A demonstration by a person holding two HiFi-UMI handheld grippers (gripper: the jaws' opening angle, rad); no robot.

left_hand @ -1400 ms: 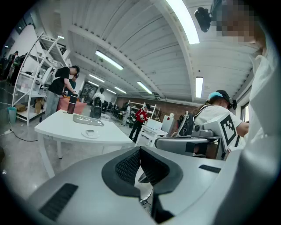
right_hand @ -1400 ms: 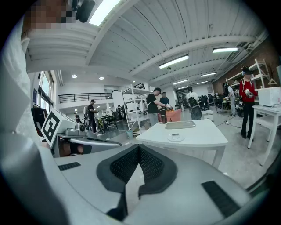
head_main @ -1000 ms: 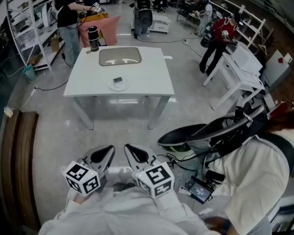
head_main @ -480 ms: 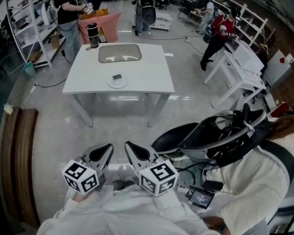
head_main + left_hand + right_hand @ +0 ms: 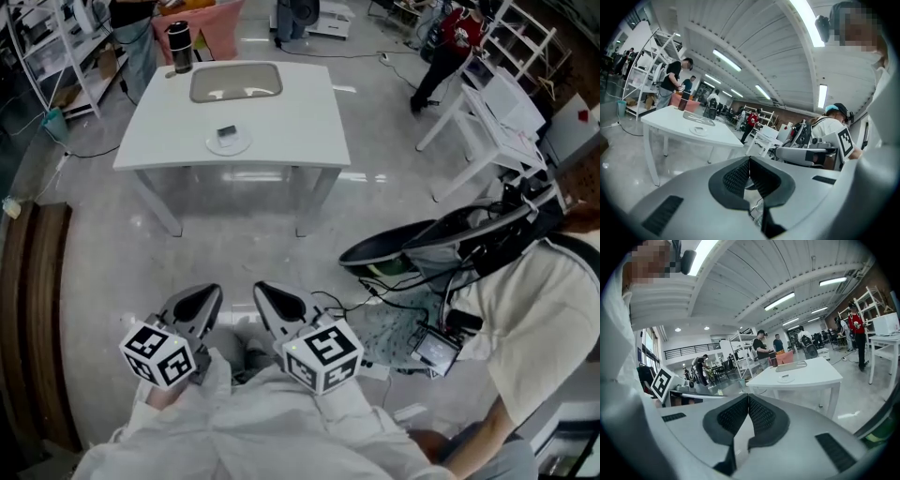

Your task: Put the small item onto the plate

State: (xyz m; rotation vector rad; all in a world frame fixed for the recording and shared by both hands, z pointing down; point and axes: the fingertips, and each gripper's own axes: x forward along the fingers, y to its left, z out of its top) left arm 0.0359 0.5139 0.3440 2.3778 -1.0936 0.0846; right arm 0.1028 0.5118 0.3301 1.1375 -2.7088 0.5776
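Dark block on the far plate
The small, flat, dark block [image 5: 226, 132] lies on a round white plate [image 5: 240, 148] on the far desk [image 5: 300, 122]; the left gripper [image 5: 195, 307] and right gripper [image 5: 279, 307] jaws are closed, empty.

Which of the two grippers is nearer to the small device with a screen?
Right. The right gripper is to the left of the screen device, on the side facing it. The left gripper is farther left, beyond the right one.
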